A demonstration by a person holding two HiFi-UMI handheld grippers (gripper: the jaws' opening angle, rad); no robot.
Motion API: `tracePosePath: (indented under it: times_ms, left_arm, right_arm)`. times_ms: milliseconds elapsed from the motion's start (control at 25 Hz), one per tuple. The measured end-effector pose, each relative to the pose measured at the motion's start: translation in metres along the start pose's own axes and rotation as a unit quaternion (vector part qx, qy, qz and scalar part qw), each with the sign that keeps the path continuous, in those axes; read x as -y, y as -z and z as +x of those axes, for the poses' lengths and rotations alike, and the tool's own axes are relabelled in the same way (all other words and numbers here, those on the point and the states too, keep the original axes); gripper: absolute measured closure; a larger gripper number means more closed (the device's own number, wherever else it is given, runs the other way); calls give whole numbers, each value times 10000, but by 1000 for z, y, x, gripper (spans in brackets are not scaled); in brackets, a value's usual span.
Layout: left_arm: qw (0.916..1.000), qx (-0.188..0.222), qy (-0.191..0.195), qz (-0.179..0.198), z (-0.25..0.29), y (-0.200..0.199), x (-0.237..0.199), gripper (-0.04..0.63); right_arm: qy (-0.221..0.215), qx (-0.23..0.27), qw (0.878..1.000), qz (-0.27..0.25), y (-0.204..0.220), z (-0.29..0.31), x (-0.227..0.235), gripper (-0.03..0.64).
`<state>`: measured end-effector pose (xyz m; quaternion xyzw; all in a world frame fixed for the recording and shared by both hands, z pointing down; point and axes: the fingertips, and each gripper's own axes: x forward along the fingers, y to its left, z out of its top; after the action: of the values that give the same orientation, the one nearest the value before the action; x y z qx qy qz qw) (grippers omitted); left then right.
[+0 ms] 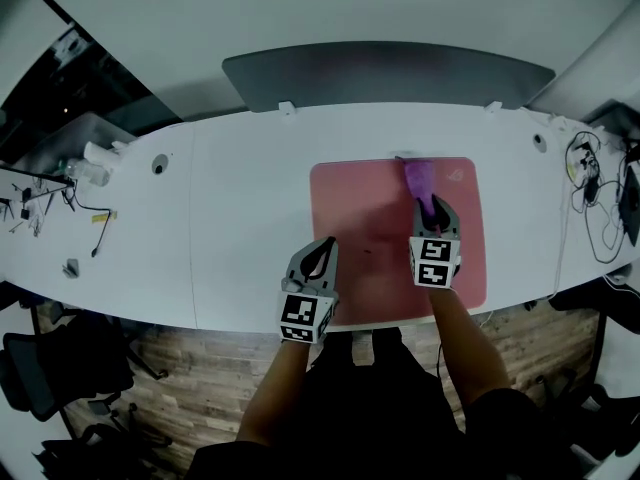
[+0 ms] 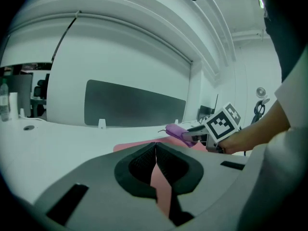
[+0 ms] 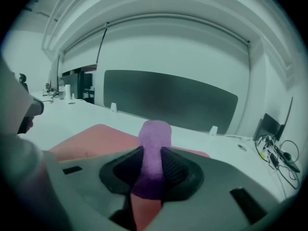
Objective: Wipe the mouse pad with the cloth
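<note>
Seemingly early on, we pinch the cloth (image 1: 419, 178) in the right gripper (image 1: 432, 208) at the mouse pad's (image 1: 365, 218) far edge, the left gripper (image 1: 322, 254) pressed together and empty, with most wiping probably left.

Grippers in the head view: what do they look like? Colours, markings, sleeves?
The left gripper and right gripper both have grey, tapering bodies with black ribbed pads lining the jaws. Each carries a white cube printed with black square markers. No cables show. The forearms are bare, and the person's top is dark.
</note>
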<state>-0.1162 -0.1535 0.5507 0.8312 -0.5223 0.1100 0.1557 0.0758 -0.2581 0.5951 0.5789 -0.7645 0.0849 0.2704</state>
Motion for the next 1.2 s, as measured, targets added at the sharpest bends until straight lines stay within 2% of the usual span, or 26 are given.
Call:
tracePosePath:
  times_ms: [400,720,880,1040,1200]
  left_arm:
    - [9996,-76,-222,159,-52,14,-38,574]
    - [9998,5,-130,135,-74,13,-51,574]
    - [9995,66,89,283,-86,11,-54,574]
    - [9995,30,86,293,-91,15,-58,574]
    - [9999,28,109,24,-94,21,-62,574]
  right_arm:
    - [-885,-14,9946,-536,-17,-4,-136,494]
    - [-1233,-107,9867,-1053,-16,-6,-215,494]
    - [-1286,-247,9844,-1172,-7,-2,-240,494]
    - [-1249,-449,9847,-1133,6,6,-243,494]
    - [-1323,-389,9846,-1071,8,8,-243,495]
